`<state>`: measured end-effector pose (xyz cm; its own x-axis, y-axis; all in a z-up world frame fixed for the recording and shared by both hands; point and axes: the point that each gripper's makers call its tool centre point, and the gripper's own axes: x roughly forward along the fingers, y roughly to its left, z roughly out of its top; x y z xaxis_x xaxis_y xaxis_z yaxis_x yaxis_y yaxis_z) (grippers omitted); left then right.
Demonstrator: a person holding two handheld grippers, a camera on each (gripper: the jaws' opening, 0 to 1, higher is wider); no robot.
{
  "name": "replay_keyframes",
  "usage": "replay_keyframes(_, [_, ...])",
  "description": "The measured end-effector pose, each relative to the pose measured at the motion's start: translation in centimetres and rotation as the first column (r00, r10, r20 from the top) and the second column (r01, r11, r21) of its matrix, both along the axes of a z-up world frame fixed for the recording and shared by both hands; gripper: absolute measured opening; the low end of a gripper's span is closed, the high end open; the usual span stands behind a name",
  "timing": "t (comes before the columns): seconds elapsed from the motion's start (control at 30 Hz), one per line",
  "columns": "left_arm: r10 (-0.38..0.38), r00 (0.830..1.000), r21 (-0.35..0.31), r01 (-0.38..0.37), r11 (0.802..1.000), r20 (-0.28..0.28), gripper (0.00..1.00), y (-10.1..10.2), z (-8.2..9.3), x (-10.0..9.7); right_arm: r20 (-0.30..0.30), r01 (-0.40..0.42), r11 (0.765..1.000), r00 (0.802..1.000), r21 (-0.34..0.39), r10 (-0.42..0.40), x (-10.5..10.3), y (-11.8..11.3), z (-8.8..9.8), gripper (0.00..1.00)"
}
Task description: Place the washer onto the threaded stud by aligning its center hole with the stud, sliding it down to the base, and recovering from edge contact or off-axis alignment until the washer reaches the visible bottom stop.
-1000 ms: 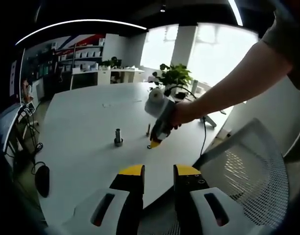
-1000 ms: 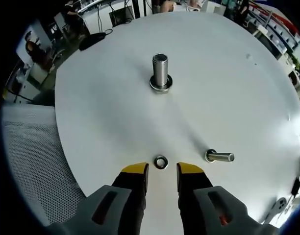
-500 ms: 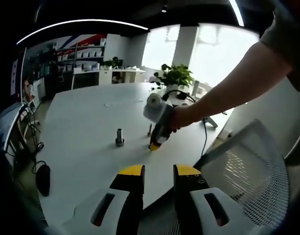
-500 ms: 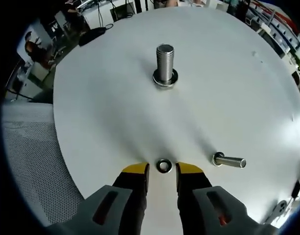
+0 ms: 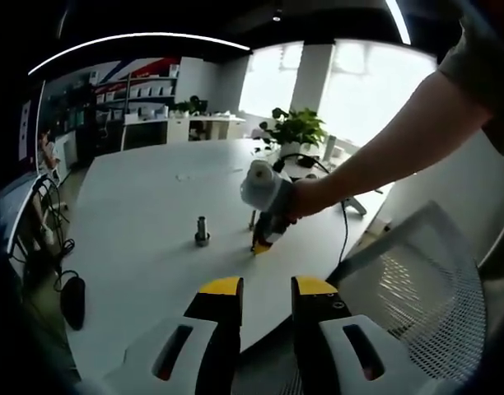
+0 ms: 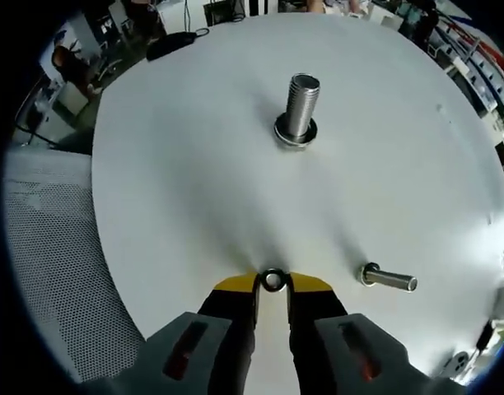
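The small steel washer [image 6: 273, 280] lies flat on the white round table [image 6: 194, 164], near its front edge. My right gripper [image 6: 273, 285] has its yellow tips pressed against both sides of the washer. The threaded stud [image 6: 302, 100] stands upright on its base further across the table. In the left gripper view, a hand holds the right gripper [image 5: 259, 244] down at the table, to the right of the stud [image 5: 202, 230]. My left gripper [image 5: 267, 288] hangs open off the table's edge, holding nothing.
A loose bolt [image 6: 388, 278] lies on its side to the right of the washer. A mesh chair [image 6: 54, 247] sits off the table's left edge, and the chair [image 5: 417, 271] also appears below the person's arm. A black mouse [image 5: 71, 300], cables and a potted plant [image 5: 297, 127] lie around the table.
My right gripper has moved forward until the washer sits between its tips, and its jaws have narrowed onto it. The left gripper has stayed put.
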<state>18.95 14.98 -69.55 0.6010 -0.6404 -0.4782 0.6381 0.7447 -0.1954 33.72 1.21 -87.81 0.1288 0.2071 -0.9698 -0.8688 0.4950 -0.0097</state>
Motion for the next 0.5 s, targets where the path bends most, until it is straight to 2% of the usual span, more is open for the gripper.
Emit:
replay_keyframes(0.1, [0.001, 1.0, 0.0, -0.001, 1.0, -0.003, 0.21, 0.02, -0.03, 0.0, -0.031, -0.037, 0.999, 0.999, -0.024, 0.036, -0.15, 0.06, 0.11, 0.16])
replay_keyframes(0.23, [-0.005, 1.0, 0.002, 0.005, 1.0, -0.004, 0.21, -0.06, -0.08, -0.06, -0.029, -0.097, 0.994, 0.995, -0.057, 0.096, -0.37, -0.15, 0.01, 0.17])
replay_keyframes(0.37, [-0.002, 1.0, 0.001, 0.002, 1.0, -0.005, 0.21, -0.03, -0.09, -0.02, -0.032, -0.074, 0.996, 0.997, -0.048, 0.072, -0.26, -0.47, -0.04, 0.18])
replay_keyframes(0.5, [-0.004, 1.0, 0.001, 0.004, 1.0, -0.005, 0.21, -0.08, -0.09, -0.05, -0.028, -0.088, 0.995, 0.996, -0.054, 0.087, -0.33, -0.42, -0.1, 0.18])
